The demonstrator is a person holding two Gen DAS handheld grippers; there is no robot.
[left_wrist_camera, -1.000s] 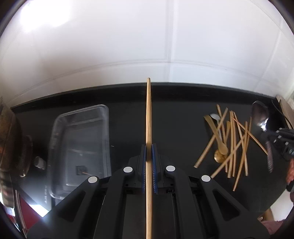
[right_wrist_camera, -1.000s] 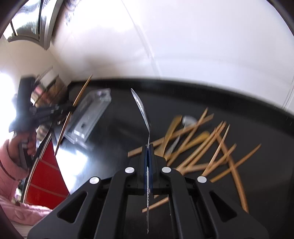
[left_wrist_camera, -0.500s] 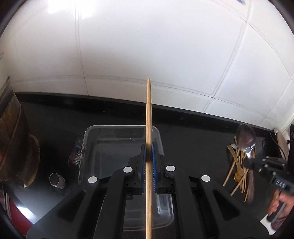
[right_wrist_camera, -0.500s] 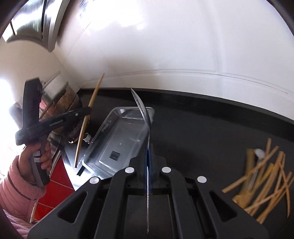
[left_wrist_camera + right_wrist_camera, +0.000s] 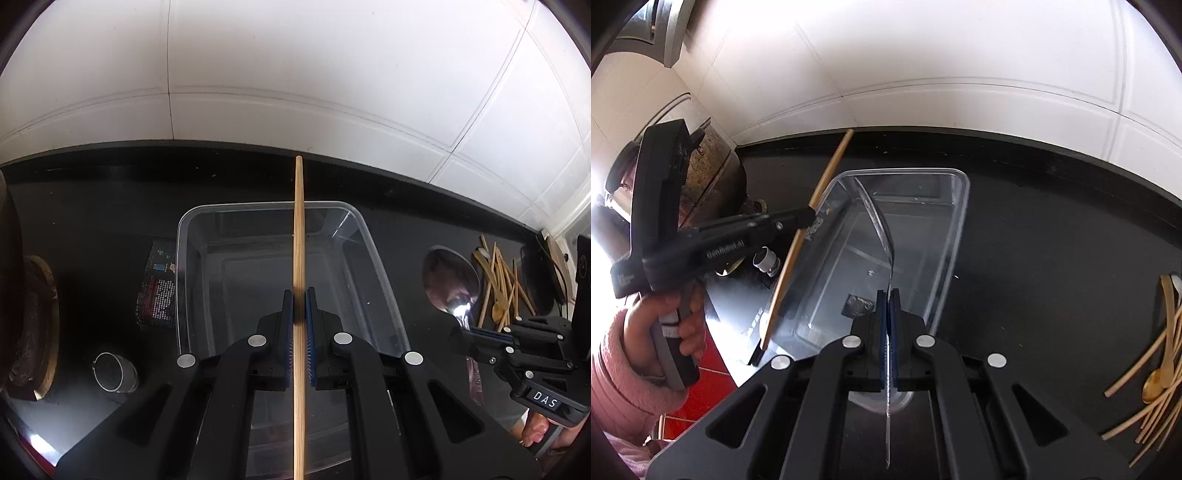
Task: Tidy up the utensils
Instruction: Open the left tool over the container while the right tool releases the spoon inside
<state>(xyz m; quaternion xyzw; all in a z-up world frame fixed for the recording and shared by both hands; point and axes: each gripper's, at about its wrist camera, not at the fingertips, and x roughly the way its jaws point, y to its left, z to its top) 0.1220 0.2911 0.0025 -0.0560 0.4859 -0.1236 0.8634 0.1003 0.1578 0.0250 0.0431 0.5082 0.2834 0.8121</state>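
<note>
My left gripper is shut on a long wooden chopstick, held over a clear plastic container on the black counter. The right wrist view shows that left gripper with the chopstick slanting along the container's left rim. My right gripper is shut on the handle of a silver metal spoon whose bowl hangs above the container. In the left wrist view the spoon and the right gripper sit just right of the container. The container holds no utensils.
A pile of wooden chopsticks and gold spoons lies at the right. A dark round pot and a small metal cup stand left of the container. White tiled wall rises behind the counter. A hand in a pink sleeve grips the left tool.
Both grippers have swung left from the utensil pile to over the clear container, each still holding its utensil. The pile has slid to the right edge of both views.
</note>
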